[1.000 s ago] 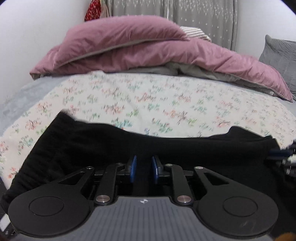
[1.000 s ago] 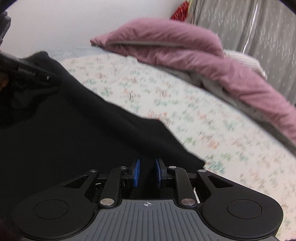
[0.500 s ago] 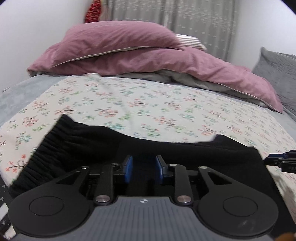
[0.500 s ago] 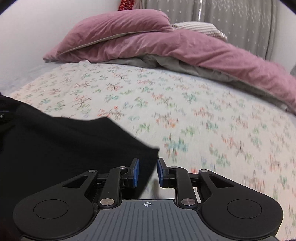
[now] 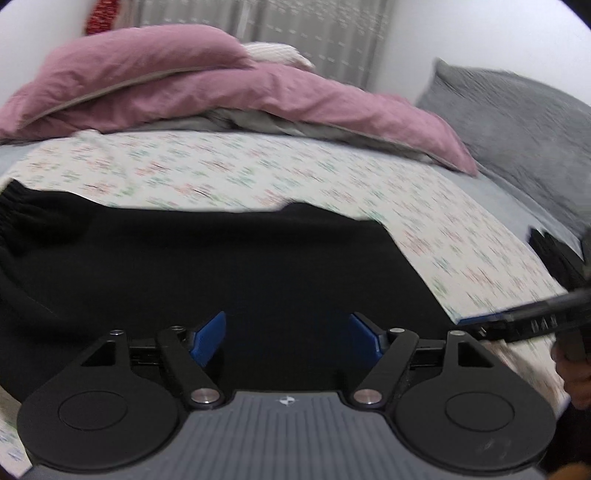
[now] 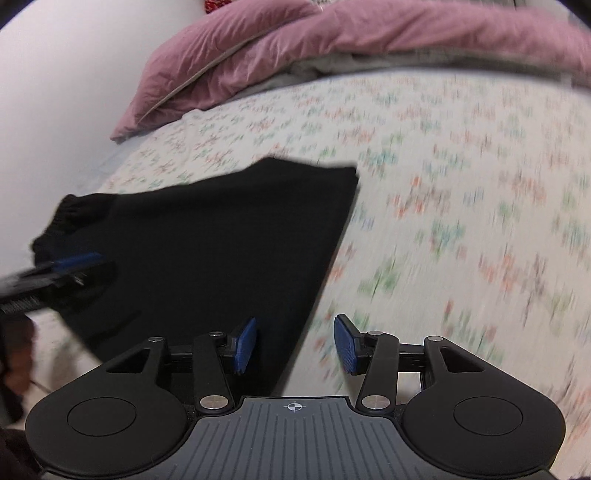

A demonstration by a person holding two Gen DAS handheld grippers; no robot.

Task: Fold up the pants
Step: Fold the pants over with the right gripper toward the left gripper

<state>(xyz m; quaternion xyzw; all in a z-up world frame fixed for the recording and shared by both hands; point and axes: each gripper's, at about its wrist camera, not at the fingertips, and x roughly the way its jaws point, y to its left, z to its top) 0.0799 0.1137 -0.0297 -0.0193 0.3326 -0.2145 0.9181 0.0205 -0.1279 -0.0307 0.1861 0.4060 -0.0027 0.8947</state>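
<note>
The black pants lie folded flat on the floral sheet, with the elastic waistband at the left. My left gripper hovers over their near part; its jaws are opening wide and no cloth sits between the blue pads. In the right wrist view the pants fill the left half. My right gripper hangs above their right edge, jaws opening, pads clear of the cloth. Each gripper shows in the other's view: the right gripper at the right and the left gripper at the left.
A pink duvet is heaped across the far side of the bed, and a grey pillow leans at the right. A white wall runs along the left. Something dark lies at the bed's right edge. A curtain hangs behind.
Both pairs of jaws have spread from a narrow gap with black cloth in it to wide apart. Both grippers have drawn back, and the pants lie flat on the sheet.
</note>
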